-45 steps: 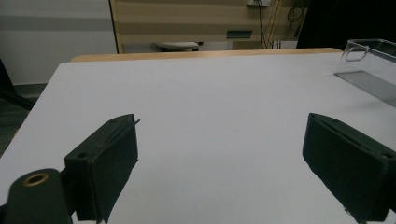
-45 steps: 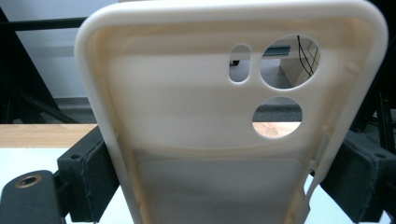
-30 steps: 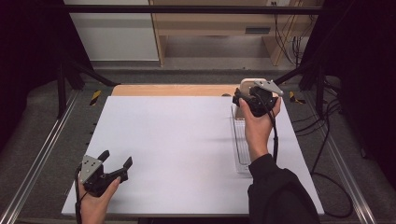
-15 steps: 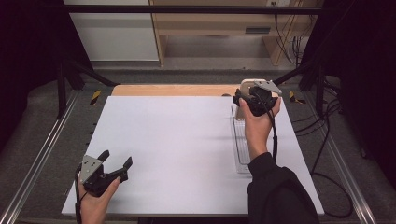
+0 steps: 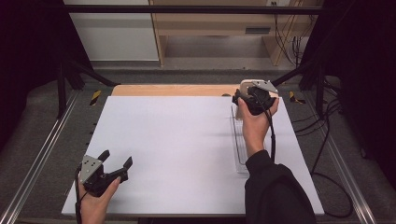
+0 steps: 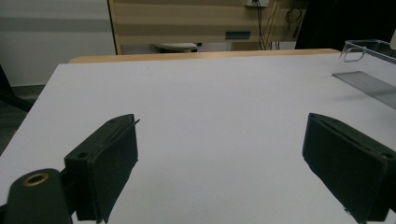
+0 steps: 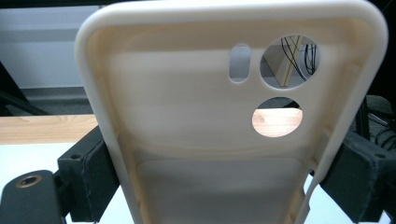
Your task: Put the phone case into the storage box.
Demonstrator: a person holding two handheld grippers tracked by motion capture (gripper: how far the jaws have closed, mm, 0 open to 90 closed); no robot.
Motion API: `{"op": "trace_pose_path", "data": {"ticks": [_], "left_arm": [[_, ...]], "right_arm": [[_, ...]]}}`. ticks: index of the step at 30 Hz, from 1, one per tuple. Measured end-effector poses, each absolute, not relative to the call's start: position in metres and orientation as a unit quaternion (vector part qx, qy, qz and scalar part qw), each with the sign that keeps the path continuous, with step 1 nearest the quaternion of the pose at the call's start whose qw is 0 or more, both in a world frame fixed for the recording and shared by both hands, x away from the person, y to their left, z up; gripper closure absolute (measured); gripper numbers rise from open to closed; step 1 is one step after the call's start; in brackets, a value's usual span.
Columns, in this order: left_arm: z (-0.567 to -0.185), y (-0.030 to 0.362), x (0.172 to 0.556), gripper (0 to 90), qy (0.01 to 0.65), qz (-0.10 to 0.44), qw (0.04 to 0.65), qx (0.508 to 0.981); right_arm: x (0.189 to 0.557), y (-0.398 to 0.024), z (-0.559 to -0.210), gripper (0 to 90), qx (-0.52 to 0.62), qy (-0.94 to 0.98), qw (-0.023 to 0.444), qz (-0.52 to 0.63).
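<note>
A cream phone case [image 7: 187,116], inner side facing the camera with its round camera holes showing, stands upright between the jaws of my right gripper [image 7: 219,175], which is shut on its two long edges. From above, the right gripper [image 5: 243,97] holds the phone case [image 5: 244,86] over the far right of the white table, above the far end of a clear plastic tray [image 5: 240,142]. My left gripper [image 5: 116,157] rests low at the near left corner, open, with nothing between its jaws. The left gripper [image 6: 222,158] looks across bare white tabletop toward the clear plastic tray [image 6: 369,81].
The white table top [image 5: 177,140] has a wooden strip [image 5: 173,89] along its far edge. Metal rails [image 5: 42,154] run down both sides. Cables [image 5: 327,140] trail on the floor at the right, and shelving stands beyond the table.
</note>
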State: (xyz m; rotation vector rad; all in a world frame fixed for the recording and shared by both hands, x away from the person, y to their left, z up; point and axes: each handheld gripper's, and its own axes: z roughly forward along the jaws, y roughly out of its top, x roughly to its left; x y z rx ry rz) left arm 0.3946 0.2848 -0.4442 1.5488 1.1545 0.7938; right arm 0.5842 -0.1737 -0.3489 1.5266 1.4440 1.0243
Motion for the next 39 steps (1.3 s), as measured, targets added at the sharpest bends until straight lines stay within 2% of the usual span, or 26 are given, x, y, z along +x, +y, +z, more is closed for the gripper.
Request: {"op": "trace_pose_path", "data": {"ticks": [39], "left_arm": [[-0.445, 0.282, 0.395, 9.1, 0.466, 0.332, 0.507, 0.645]], "right_arm": [[0.610, -0.173, -0.378, 10.7, 0.604, 0.571, 0.388, 0.397]]}}
